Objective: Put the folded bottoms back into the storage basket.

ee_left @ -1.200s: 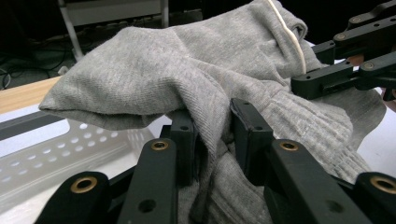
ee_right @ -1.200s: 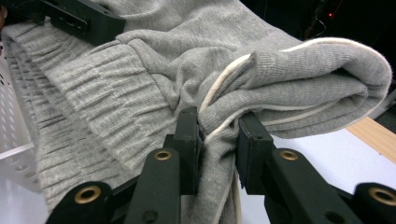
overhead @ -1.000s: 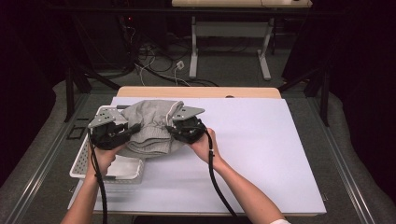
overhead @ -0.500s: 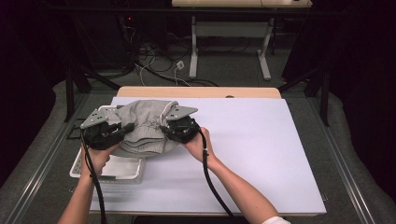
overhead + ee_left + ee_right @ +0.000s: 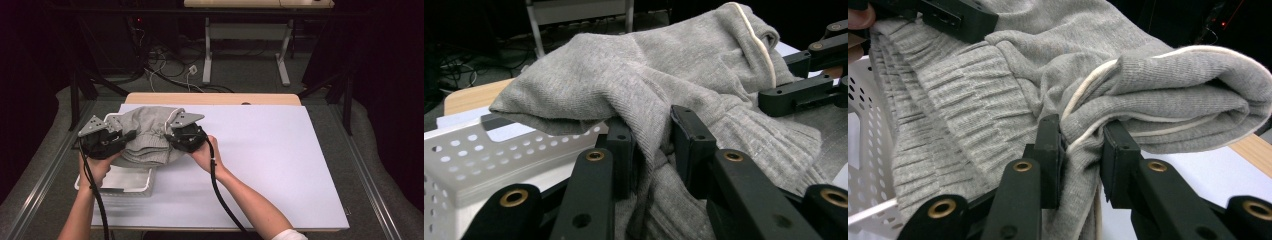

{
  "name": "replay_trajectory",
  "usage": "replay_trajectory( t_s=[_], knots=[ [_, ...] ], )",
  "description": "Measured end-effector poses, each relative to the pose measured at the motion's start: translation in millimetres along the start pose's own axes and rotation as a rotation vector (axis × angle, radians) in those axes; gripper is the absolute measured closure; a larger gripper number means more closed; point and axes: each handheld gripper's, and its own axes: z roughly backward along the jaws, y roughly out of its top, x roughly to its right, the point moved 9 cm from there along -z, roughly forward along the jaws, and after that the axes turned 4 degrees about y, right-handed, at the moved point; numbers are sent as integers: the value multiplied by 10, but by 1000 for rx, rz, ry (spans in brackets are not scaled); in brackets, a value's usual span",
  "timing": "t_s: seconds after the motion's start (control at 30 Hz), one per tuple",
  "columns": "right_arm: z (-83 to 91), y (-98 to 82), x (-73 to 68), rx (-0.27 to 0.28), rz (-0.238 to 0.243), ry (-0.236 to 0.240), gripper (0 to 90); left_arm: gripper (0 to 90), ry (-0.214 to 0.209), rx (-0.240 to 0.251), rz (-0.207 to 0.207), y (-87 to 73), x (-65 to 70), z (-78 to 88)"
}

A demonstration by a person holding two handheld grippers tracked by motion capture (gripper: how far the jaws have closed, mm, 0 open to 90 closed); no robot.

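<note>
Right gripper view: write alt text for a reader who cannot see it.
Two black fingers of the right gripper pinch a fold of a grey knitted garment with cream piping. Its ribbed hem hangs at left over a white perforated plastic basket; the left gripper grips it at top left.

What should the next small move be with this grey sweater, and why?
Probably carry the grey sweater sideways over the white sheet. Both the left gripper and right gripper are clamped on it, and it hangs bunched above the white basket.
</note>
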Motion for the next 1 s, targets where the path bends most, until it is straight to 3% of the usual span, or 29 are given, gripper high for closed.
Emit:
replay_trajectory(
  t_s=[0.7,1.0],
  knots=[
    [-207,78,-126,-1,-2,26,724,721,35,-33,1,-15,-200,121],
    [-273,124,-185,-3,5,36,724,722,26,-46,21,-51,-304,155]
  ],
)
